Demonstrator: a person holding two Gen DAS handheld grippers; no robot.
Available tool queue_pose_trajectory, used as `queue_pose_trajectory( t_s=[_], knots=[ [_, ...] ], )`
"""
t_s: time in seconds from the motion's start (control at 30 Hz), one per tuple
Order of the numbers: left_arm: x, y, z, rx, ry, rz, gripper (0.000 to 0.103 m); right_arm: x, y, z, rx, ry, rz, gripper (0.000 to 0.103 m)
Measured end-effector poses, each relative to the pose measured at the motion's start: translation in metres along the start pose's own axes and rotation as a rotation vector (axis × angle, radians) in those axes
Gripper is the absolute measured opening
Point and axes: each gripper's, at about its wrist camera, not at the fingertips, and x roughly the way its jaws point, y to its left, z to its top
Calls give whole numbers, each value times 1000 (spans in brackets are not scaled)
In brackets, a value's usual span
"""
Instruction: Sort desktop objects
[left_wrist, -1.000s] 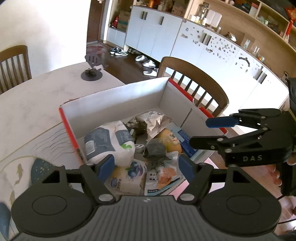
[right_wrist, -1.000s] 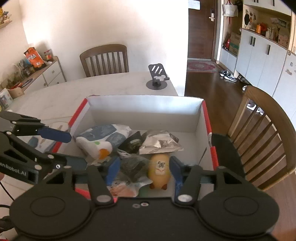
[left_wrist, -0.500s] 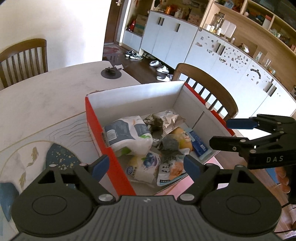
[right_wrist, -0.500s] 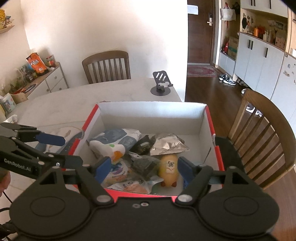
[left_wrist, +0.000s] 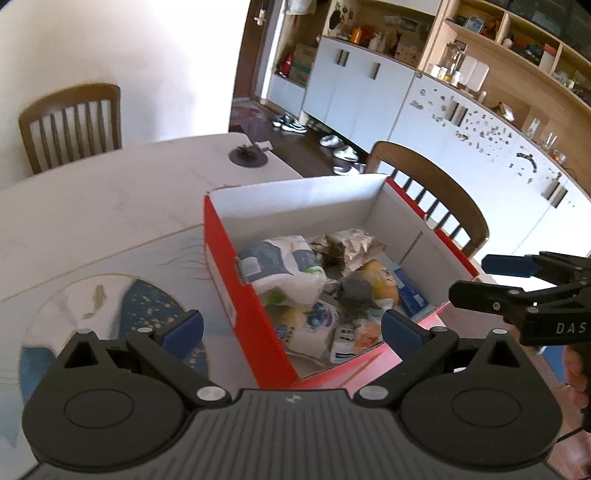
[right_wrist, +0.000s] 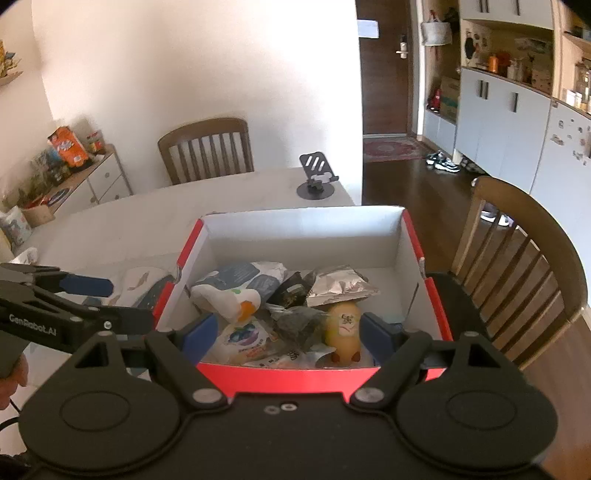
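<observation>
A red cardboard box with white inside walls (left_wrist: 236, 280) (right_wrist: 306, 376) stands on the white table (left_wrist: 110, 195) near its right edge. It holds several snack packets: a white and blue bag (left_wrist: 280, 262) (right_wrist: 236, 284), a silver foil packet (right_wrist: 340, 284), a yellow toy figure (right_wrist: 343, 325) and a dark wrapper (right_wrist: 299, 321). My left gripper (left_wrist: 291, 328) is open and empty above the box's near left corner. My right gripper (right_wrist: 288, 332) is open and empty above the box's near edge. Each gripper shows in the other's view.
A black phone stand (right_wrist: 316, 181) (left_wrist: 247, 153) stands at the table's far end. A blue and white placemat (left_wrist: 147, 306) lies left of the box. Wooden chairs stand at the far side (right_wrist: 207, 147) and at the right (right_wrist: 524, 258). White cabinets (left_wrist: 369, 96) line the right wall.
Both grippers have pulled back and up away from the box, staying open. The left one has also shifted left, so the box's red outer wall now shows.
</observation>
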Motion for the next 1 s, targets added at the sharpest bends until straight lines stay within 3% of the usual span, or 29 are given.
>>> queue_pose_trajectory(
  t_s=[0.53, 1.0],
  knots=[
    [-19, 0, -15, 24, -13, 58, 103, -7, 18, -23, 22, -9, -43, 84],
    [-17, 1, -22, 25, -1, 64, 103, -5, 26, -29, 17, 8, -47, 84]
  ],
)
